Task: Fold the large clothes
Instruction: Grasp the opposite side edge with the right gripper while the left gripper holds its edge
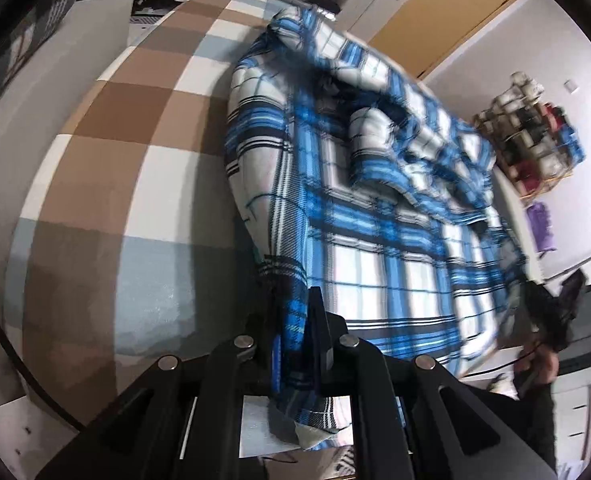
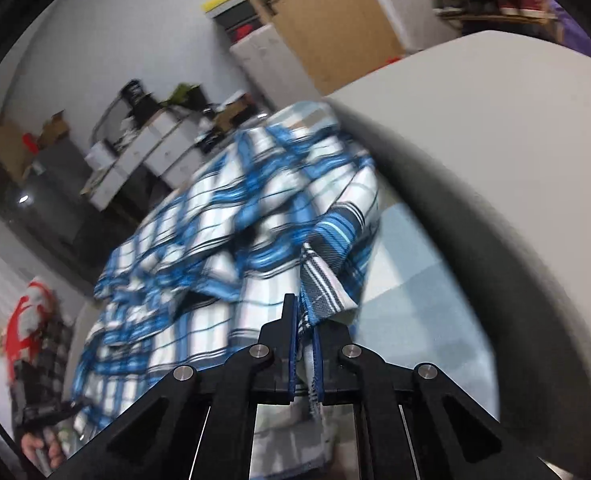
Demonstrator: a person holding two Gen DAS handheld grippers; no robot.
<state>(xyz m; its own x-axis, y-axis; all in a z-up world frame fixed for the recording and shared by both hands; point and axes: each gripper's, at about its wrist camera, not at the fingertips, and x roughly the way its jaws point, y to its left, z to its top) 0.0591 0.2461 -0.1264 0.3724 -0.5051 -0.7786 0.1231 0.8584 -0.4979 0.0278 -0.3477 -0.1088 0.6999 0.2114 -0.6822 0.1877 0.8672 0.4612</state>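
I have the blue plaid shirt [image 1: 375, 208] spread in a rumpled heap over the bed [image 1: 107, 168], which wears a cover checked in brown, white and pale blue. My left gripper [image 1: 295, 320] is pressed together on a bunched edge of the shirt, the cloth trapped between its pads and hanging out behind them. My right gripper [image 2: 305, 332] is likewise pinching a striped corner of the same shirt [image 2: 223, 240], with the fabric rising from its closed tips toward the pile; it has just clamped down on it. In the left wrist view the other hand [image 1: 535, 368] shows blurred at the right edge, near the far side of the shirt. As for containers: a wire shelf unit [image 1: 531, 140] stands against the wall beyond the bed, its cubbies packed with what look like shoes, though the blur keeps me from telling more. White drawer cabinets [image 2: 155, 152] line the wall in the right wrist view, with dark clutter on top that I cannot make out
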